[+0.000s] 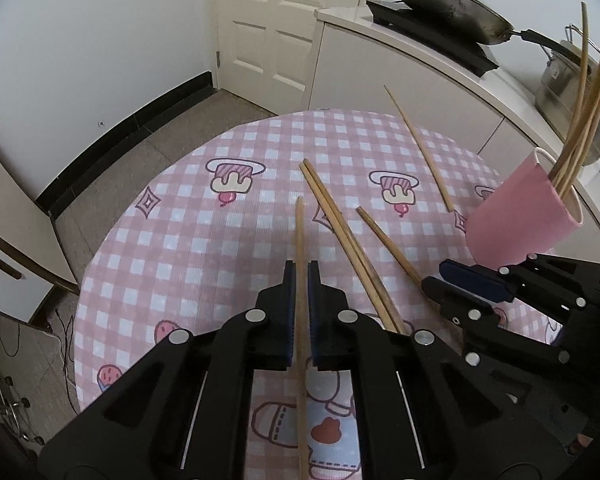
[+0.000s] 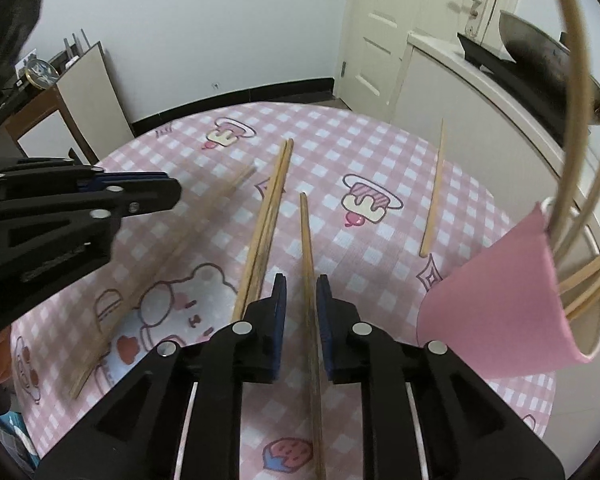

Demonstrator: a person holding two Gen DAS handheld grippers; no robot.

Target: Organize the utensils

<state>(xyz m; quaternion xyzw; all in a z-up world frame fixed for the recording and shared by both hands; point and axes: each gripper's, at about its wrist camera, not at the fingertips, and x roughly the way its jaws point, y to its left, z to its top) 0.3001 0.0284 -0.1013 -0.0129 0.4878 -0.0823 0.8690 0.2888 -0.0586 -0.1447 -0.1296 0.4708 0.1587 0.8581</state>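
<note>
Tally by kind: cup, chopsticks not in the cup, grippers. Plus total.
Pink cup: 1
Chopsticks outside it: 5
Left gripper, right gripper: 2
Total: 8

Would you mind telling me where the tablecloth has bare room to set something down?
The tablecloth is bare on its door-side stretch, beyond the left gripper's chopstick. It is crowded from the paired chopsticks across to the pink cup.

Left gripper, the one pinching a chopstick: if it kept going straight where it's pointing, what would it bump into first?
Probably the pink checked tablecloth. The left gripper points steeply down, and nothing lies past the held chopstick; the chopstick pair lies just right. Depth is unclear.
</note>
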